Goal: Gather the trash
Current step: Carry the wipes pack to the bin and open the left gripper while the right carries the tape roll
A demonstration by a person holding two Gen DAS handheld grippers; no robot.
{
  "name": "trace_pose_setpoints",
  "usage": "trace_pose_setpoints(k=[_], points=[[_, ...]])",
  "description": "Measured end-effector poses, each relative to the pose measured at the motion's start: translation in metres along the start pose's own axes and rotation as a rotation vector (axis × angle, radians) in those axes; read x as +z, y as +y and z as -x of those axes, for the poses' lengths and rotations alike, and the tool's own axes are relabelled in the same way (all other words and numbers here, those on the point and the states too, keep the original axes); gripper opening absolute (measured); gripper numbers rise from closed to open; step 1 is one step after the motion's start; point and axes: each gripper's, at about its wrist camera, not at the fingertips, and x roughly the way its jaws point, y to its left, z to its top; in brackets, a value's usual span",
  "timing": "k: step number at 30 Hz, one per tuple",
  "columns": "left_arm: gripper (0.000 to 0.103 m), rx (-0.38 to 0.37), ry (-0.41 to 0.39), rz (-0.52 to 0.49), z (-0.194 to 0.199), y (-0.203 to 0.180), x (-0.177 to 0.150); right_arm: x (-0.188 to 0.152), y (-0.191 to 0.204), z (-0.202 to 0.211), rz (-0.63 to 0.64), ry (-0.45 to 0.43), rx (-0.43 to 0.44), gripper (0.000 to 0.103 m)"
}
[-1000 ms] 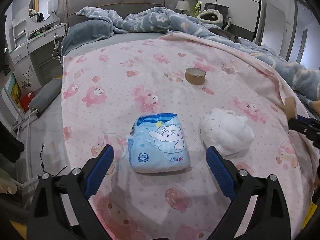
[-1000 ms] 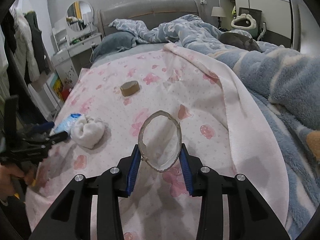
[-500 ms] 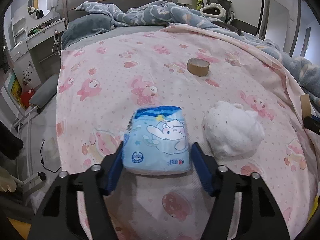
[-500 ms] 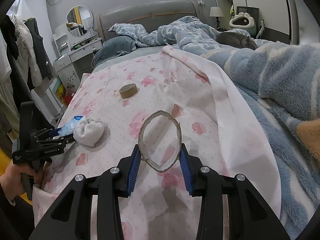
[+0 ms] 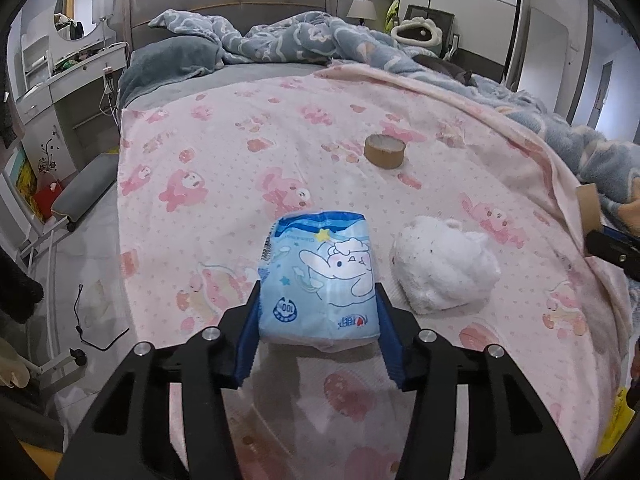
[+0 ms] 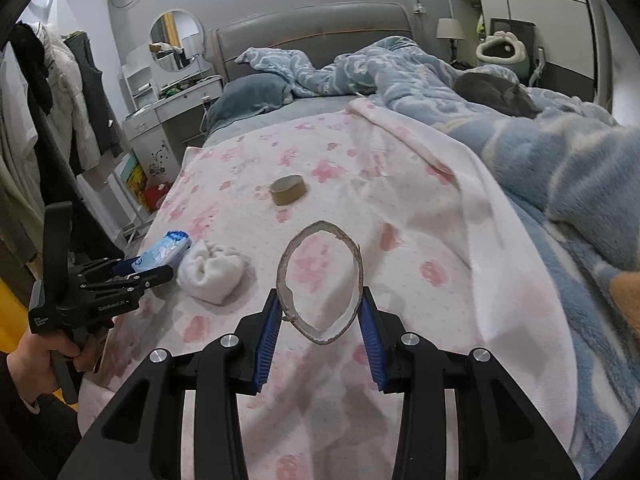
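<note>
left gripper has just been closing and now its ribbed blue pads are squeezed against both sides of a soft blue plastic tissue pack, glossy film with a cartoon bunny printed on it. the pack sits close to the near edge of the bed, toward the bed's left side, and you can see it bulging a bit between the jaws. whether it's lifted clear of the blanket or not, can't tell.

right gripper is clenched on a thin cardboard ring, an empty tape core squashed into an oval, held upright with frayed papery edges. it hangs over the near middle of the pink blanket.

just right of the pack there's a crumpled white wad, fluffy and lumpy, could be tissue or a soft cloth, close to the pack but not touching it. from the right wrist view a hand is wrapped round the left gripper's black handle at the bed's left edge.

farther up, around the middle of the blanket, a brown tape roll lies flat, short stubby cylinder, matte cardboard look. it's well apart from everything else.

the blanket itself is a thin pink cotton-looking thing with a bear print and tiny dots. along the right side and far end is a bunched fuzzy blue duvet, and a grey padded headboard at the back.
</note>
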Motion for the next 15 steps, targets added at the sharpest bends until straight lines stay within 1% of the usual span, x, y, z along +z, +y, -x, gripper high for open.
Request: trace_pose_setpoints(k=[4, 8, 15], points=[[0.055, -0.016, -0.020, -0.012, 0.013, 0.007, 0.000, 0.008, 0.015, -0.005, 0.013, -0.002, 0.020, 0.039], [0.055, -0.037, -0.009, -0.008, 0.020, 0.016, -0.004, 0.015, 0.036, -0.013, 0.037, 0.006, 0.048, 0.039], [0.055, -0.046, -0.005, -0.012, 0.037, 0.038, -0.009, 0.027, 0.084, -0.031, 0.099, 0.032, 0.129, 0.039]])
